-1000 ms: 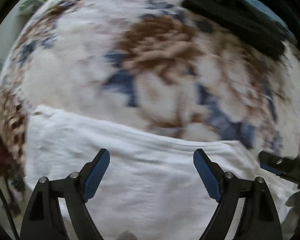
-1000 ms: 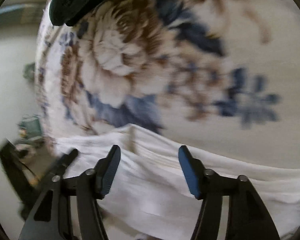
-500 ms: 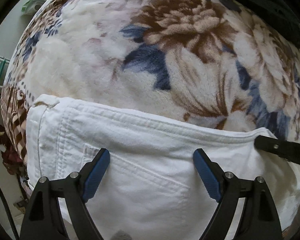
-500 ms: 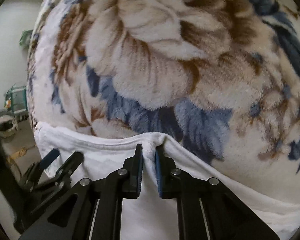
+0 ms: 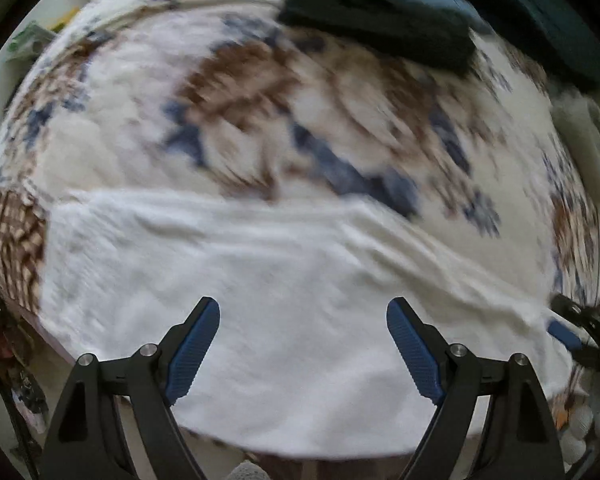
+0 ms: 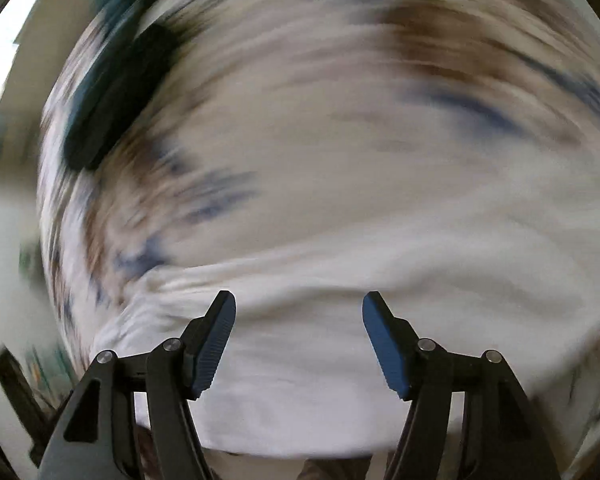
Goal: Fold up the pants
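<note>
White pants (image 5: 284, 300) are lying across the near edge of a bed under a floral blanket (image 5: 260, 112), dark folded clothes (image 5: 380, 28) sitting at its far side. Left tongs (image 5: 303, 344) are hanging spread and empty above the pants; right tongs (image 6: 299, 344) are opening over them, nothing between.

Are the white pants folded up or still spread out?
Folded, it seems: the white pants lie as one broad flat band on the flowered blanket. Blur hides the layers.
</note>
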Tool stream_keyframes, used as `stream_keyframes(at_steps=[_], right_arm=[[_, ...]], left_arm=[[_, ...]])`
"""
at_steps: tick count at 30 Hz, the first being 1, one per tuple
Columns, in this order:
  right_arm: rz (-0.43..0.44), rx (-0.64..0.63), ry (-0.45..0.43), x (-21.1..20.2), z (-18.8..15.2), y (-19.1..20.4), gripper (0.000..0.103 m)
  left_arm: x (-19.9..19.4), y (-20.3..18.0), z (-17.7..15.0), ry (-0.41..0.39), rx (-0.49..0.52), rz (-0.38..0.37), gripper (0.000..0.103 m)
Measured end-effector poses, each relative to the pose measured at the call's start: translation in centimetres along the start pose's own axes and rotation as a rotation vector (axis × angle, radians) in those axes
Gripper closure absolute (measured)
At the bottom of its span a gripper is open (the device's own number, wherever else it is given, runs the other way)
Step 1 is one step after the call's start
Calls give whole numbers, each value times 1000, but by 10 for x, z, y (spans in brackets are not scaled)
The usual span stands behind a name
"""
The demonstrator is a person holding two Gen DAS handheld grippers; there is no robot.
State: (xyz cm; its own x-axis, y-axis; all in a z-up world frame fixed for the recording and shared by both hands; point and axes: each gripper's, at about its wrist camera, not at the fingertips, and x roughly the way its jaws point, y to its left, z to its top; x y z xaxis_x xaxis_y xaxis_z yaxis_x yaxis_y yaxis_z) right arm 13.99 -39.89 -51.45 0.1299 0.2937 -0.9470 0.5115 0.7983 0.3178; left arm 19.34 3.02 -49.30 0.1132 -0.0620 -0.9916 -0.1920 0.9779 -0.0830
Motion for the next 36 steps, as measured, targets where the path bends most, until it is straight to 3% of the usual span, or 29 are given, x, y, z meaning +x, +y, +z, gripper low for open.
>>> stream_keyframes(at_steps=[2, 5, 8, 11, 14, 16, 18, 20, 22, 24, 26, 28, 30, 33, 34, 35, 36], right_arm=[[-56, 170, -56, -31, -13, -84, 34], [-160, 329, -90, -44, -28, -175, 34], [-90, 463, -83, -36, -30, -247, 34], [-3, 562, -99, -18, -27, -293, 34], [93, 591, -175, -7, -23, -306, 34], [159, 574, -232, -13, -17, -308, 35], [214, 538, -281, -19, -13, -304, 35], [310, 502, -320, -25, -12, -301, 35], [360, 435, -317, -23, -9, -296, 35], [366, 414, -261, -9, -3, -296, 35], [431, 463, -230, 10, 1, -307, 35], [483, 495, -246, 12, 6, -313, 43], [459, 469, -282, 4, 12, -304, 81], [421, 339, -305, -5, 19, -278, 82], [403, 325, -285, 0, 22, -275, 81], [383, 320, -232, 14, 27, -274, 73], [389, 331, -198, 24, 30, -276, 74]], left_arm=[[12, -21, -13, 43, 24, -20, 18], [34, -74, -35, 106, 94, -53, 18], [57, -122, -51, 145, 164, -73, 18], [83, -153, -63, 198, 172, -106, 18], [113, -165, -68, 230, 154, -86, 18], [124, -165, -68, 221, 140, -86, 14], [130, -171, -67, 217, 149, -111, 0], [133, -179, -69, 216, 191, -71, 0], [136, -186, -72, 209, 223, -32, 0], [138, -191, -74, 189, 216, -13, 0], [139, -193, -74, 166, 199, -3, 0], [140, -196, -75, 149, 181, 14, 0], [142, -200, -73, 156, 160, 23, 0], [141, -197, -68, 144, 91, 4, 0], [141, -197, -67, 142, 77, 1, 0], [142, -199, -66, 144, 72, 3, 0], [142, -201, -65, 148, 73, 7, 0]])
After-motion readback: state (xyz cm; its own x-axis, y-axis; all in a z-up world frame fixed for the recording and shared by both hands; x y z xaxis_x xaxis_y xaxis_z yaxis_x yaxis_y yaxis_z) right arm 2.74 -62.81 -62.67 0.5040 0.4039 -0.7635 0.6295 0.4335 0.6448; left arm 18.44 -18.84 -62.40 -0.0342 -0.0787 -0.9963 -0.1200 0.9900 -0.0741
